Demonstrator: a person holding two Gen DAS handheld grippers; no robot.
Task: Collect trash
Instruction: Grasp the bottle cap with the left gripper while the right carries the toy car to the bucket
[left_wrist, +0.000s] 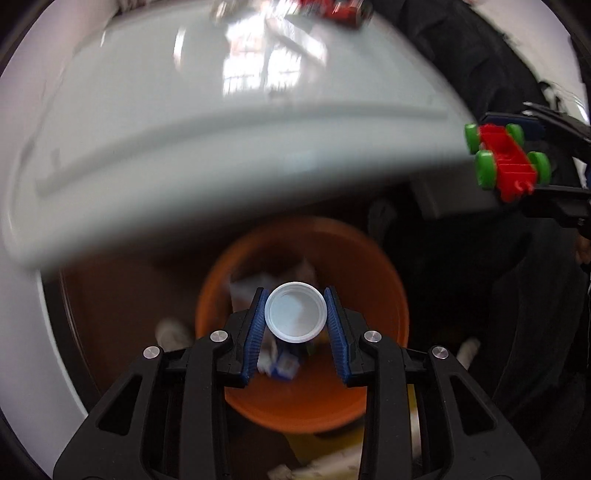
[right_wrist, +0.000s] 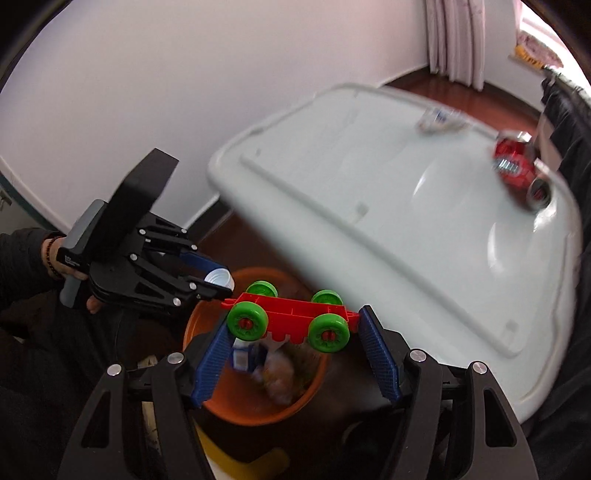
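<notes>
Only in the right wrist view is the hand (right_wrist: 74, 273) behind the left gripper (right_wrist: 221, 284) seen. A white cap (left_wrist: 296, 313) is clamped between that gripper's pads, above the orange bin (left_wrist: 391, 295) at lower centre. A red toy car (right_wrist: 291, 317) is gripped by the right gripper (right_wrist: 295, 332).

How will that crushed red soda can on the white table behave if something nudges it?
The crushed red soda can lies on its side on the glossy white plastic table, so it would probably slide easily. Its dented body may roll unevenly rather than straight. Being thin metal, it likely feels light and would give under a squeeze.
</notes>
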